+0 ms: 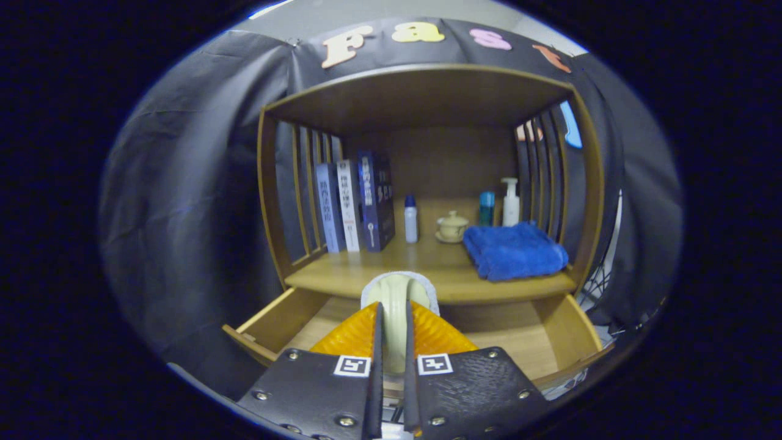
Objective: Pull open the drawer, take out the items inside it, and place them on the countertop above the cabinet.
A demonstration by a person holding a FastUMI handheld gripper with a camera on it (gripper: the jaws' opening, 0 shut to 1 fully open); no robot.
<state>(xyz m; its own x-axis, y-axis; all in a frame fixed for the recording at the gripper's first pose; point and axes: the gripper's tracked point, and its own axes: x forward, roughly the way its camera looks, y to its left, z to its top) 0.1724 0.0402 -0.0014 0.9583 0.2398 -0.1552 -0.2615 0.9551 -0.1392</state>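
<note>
- Tool (391, 318) pinches a pale, cream-coloured item (394, 293) between its two fingers, both pressed against its sides; it looks rounded and smooth, with a greyish rim behind it, and what it is cannot be told.
- Item is held raised above the open drawer (269, 324), just below the front edge of the bench (379, 272), probably so it clears the lip.
- Bench already carries books (357, 205), a small bottle (411, 219), a lidded cup (453, 227), a pump bottle (510, 201) and a folded blue towel (513, 250); bare wood lies straight ahead.
</note>
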